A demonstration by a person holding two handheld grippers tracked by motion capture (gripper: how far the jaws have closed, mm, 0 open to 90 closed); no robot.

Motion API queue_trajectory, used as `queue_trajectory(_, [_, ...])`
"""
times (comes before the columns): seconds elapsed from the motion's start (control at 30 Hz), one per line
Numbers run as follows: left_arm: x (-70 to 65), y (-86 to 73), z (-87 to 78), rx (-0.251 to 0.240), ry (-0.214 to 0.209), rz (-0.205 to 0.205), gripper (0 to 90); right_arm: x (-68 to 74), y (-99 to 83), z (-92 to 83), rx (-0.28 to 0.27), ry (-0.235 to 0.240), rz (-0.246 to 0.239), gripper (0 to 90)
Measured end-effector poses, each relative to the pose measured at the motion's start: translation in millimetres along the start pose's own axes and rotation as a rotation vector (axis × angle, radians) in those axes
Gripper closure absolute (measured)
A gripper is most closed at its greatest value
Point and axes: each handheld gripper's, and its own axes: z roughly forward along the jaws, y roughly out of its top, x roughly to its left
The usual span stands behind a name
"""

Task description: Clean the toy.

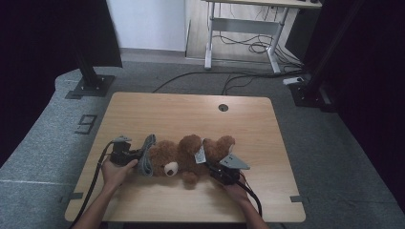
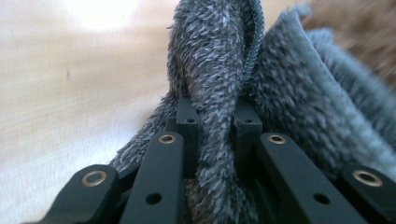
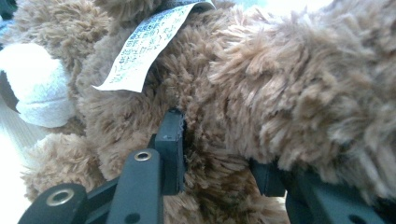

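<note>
1. High view puts the teddy bear (image 1: 188,157) on its side near the middle of the wooden table (image 1: 143,114), toward the person's edge. Its long axis runs across the table: head and white muzzle toward the left gripper, legs toward the right gripper.
2. A white care tag (image 1: 200,154) sticks up from the bear's body, between belly and legs.
3. The grey towel (image 1: 147,160) stands bunched just beside the bear's head, touching it; its pile shows plainly in the left gripper view (image 2: 219,93).
4. The left gripper (image 1: 128,153) has its jaws drawn narrow on a fold of the towel, the cloth pinched between the pads.
5. The right gripper (image 1: 220,171) has its jaws clamped on brown plush at the bear's lower body, by a leg; the right gripper view shows fur squeezed between the black pads.
6. Judged step: the bear is steadied at the leg end while the towel is brought to its head, either to wipe it or to cover it.
7. The next move likely calls for drawing the towel along the bear's length, keeping the pinch firm and the bear pinned so it does not roll.
</note>
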Motion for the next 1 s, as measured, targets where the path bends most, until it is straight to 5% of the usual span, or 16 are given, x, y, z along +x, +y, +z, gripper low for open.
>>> queue_trajectory(0.17, [-27.8, 41.4, -17.2, -0.135, -0.069, 0.042, 76.9, -0.2, 0.0, 0.0, 0.0, 0.001, 0.001, 60.2])
queue_trajectory(0.23, [-44.1, 59.1, -15.7, -0.148, -0.098, 0.074, 76.9, -0.1, 0.0, 0.0, -0.001, 0.002, 0.0, 60.1])
queue_trajectory(0.4, [-82.0, 84.6, 17.9, -0.052, -0.098, 0.161, 76.9, -0.1, -0.1, -0.6, -0.003, 0.003, -0.002, 60.0])
queue_trajectory(0.5, [-90.8, 80.3, 44.7, 0.047, -0.058, 0.196, 76.9, -0.4, -0.2, -0.9, -0.002, 0.006, 0.0, 59.6])
queue_trajectory(0.6, [-90.7, 69.3, 57.6, 0.081, -0.022, 0.205, 77.2, -0.5, 0.1, -0.9, -0.003, 0.013, -0.004, 57.5])
queue_trajectory(0.87, [-97.4, 48.6, 46.3, 0.03, -0.028, 0.234, 78.0, -7.1, 7.7, -14.3, -0.015, 0.036, 0.025, 28.9])
queue_trajectory(1.0, [-97.4, 38.3, 40.7, 0.002, -0.053, 0.233, 78.4, -16.2, 16.1, -32.3, -0.059, 0.045, 0.056, 22.0])
